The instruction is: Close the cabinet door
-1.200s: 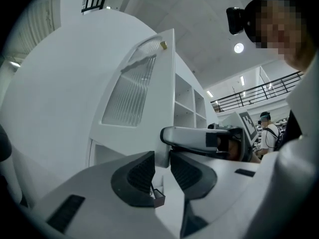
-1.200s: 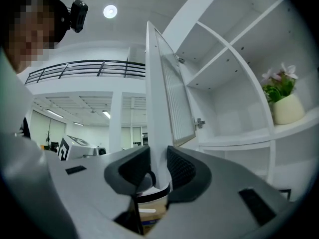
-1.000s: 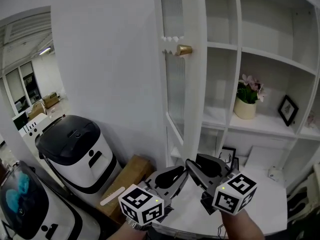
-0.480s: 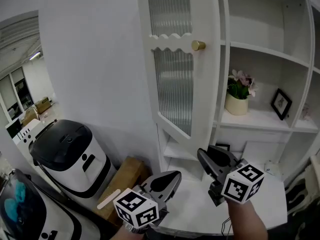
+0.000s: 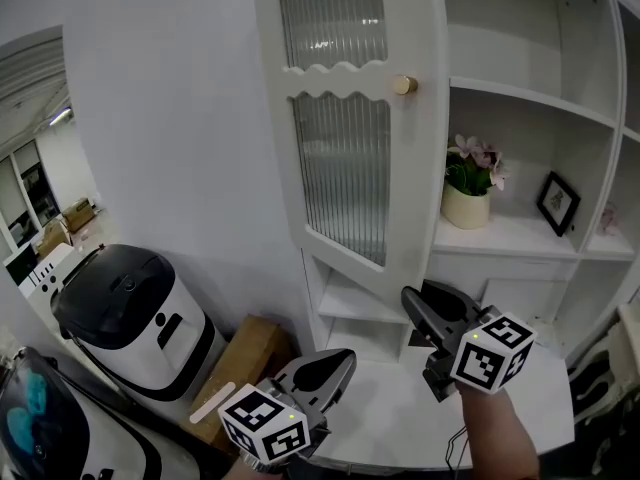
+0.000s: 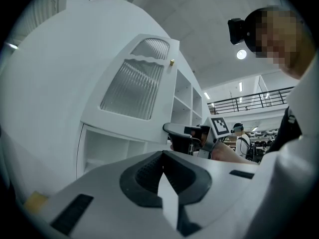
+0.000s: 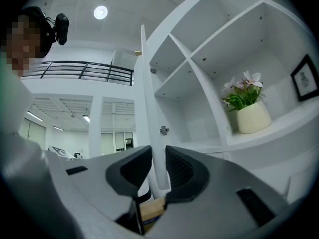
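White-framed ribbed glass, the cabinet door (image 5: 345, 168) stands half open, swung out from the shelves (image 5: 520, 240). The right gripper (image 5: 418, 306) pinches its lower free edge; its jaws have just eased open slightly, with the edge between them. The left gripper (image 5: 338, 360) hangs aside, jaws pressed together and empty. Closing looks under way; the next move is probably to swing that edge toward the frame.

I can read no words, numbers or brand names anywhere. The only signs are black-and-white square markers (image 5: 490, 363) on the left hand-held gripper (image 5: 345, 356) and the right hand-held gripper (image 5: 415, 296), and unreadable dark marks on the white appliance (image 5: 183, 346).
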`<state>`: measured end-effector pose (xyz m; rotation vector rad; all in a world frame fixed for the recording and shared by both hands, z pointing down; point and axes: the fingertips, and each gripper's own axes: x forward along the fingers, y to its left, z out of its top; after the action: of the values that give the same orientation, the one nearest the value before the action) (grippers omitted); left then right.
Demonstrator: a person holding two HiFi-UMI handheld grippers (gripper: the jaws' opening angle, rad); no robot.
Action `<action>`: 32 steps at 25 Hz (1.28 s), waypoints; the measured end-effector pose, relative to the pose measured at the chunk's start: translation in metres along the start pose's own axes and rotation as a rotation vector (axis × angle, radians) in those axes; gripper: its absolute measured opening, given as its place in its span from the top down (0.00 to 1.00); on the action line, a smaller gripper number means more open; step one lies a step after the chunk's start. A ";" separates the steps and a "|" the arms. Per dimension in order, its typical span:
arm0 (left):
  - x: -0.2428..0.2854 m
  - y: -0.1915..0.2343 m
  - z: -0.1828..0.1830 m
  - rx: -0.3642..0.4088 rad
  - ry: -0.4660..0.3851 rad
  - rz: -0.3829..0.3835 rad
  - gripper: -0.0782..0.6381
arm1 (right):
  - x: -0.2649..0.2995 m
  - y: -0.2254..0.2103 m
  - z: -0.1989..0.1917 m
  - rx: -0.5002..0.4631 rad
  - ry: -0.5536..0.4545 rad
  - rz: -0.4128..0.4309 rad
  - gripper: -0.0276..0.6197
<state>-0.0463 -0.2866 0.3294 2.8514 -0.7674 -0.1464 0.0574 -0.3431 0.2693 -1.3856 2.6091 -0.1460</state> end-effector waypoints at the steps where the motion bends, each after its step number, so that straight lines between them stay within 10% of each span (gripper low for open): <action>1: 0.002 0.001 -0.001 -0.001 0.003 0.002 0.88 | 0.000 -0.004 0.001 0.003 -0.001 0.001 0.84; 32: 0.027 0.013 -0.005 -0.020 0.013 0.026 0.88 | 0.009 -0.092 0.010 -0.093 -0.012 -0.236 0.68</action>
<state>-0.0284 -0.3111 0.3358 2.8196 -0.7952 -0.1313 0.1296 -0.4022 0.2745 -1.7177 2.4640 -0.0483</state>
